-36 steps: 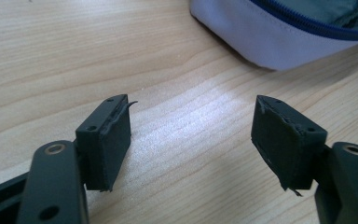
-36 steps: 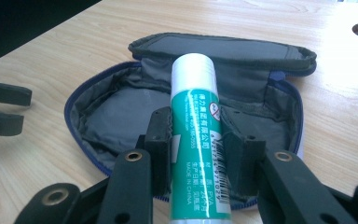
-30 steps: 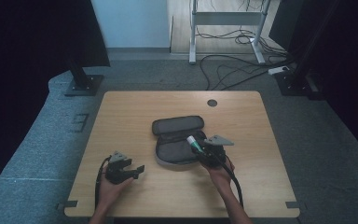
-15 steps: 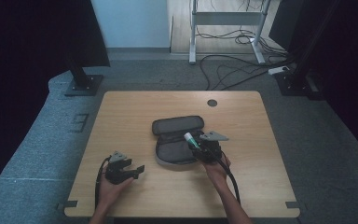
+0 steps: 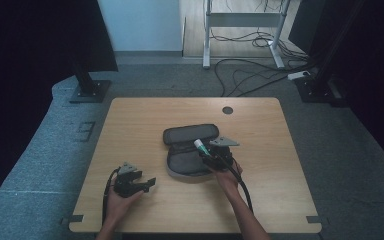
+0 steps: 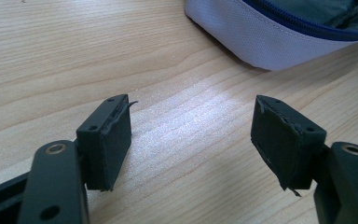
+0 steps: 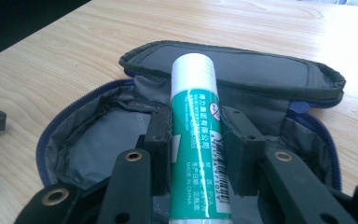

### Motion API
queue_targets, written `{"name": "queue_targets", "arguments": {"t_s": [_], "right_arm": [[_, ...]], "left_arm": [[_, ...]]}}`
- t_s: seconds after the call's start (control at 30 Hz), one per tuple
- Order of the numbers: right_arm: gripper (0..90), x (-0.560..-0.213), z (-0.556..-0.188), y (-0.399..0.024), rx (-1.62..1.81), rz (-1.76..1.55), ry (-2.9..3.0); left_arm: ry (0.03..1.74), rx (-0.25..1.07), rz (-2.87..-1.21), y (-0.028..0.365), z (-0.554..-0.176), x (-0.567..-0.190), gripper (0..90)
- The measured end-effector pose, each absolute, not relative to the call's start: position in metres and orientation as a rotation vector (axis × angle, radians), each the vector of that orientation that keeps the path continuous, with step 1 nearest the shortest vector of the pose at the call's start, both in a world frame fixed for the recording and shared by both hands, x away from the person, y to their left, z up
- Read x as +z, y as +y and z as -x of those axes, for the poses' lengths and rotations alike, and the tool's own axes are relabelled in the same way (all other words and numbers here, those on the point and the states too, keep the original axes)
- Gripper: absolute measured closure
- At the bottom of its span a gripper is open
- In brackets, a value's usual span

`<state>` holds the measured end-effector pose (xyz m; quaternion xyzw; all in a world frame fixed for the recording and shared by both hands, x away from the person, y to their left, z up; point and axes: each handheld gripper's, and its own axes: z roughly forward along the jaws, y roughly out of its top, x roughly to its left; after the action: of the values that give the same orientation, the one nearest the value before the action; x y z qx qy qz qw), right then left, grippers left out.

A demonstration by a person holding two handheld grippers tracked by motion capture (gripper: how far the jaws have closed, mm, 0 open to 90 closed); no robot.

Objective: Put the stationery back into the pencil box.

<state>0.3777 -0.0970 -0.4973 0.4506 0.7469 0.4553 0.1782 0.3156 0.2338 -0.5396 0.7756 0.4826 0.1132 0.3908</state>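
Green glue stick [image 7: 196, 140] clamped above open grey pouch [image 7: 93, 140].

The pencil case [image 5: 190, 150] lies open at the middle of the table [image 5: 280, 200], its lid [image 5: 190, 134] folded back on the far side and its tray on the near side. Over that open tray sits the right gripper [image 5: 206, 154] with the glue stick [image 7: 196, 140] clamped between its pads — cap end toward the lid. Well apart, at the table's near left, the left gripper [image 5: 147, 184] rests with bare wood between its spread jaws — the case's near wall [image 6: 270, 42] just ahead of them.
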Motion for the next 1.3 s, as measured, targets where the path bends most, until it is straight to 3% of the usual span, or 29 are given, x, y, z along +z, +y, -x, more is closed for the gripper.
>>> {"name": "queue_targets", "arguments": {"t_s": [1.3], "right_arm": [[64.3, -0.533, -0.398, -0.064, 1.063, -1.181, 2.279]], "left_arm": [[1.228, 0.275, -1.988, 0.234, -0.317, -0.543, 29.1]]}}
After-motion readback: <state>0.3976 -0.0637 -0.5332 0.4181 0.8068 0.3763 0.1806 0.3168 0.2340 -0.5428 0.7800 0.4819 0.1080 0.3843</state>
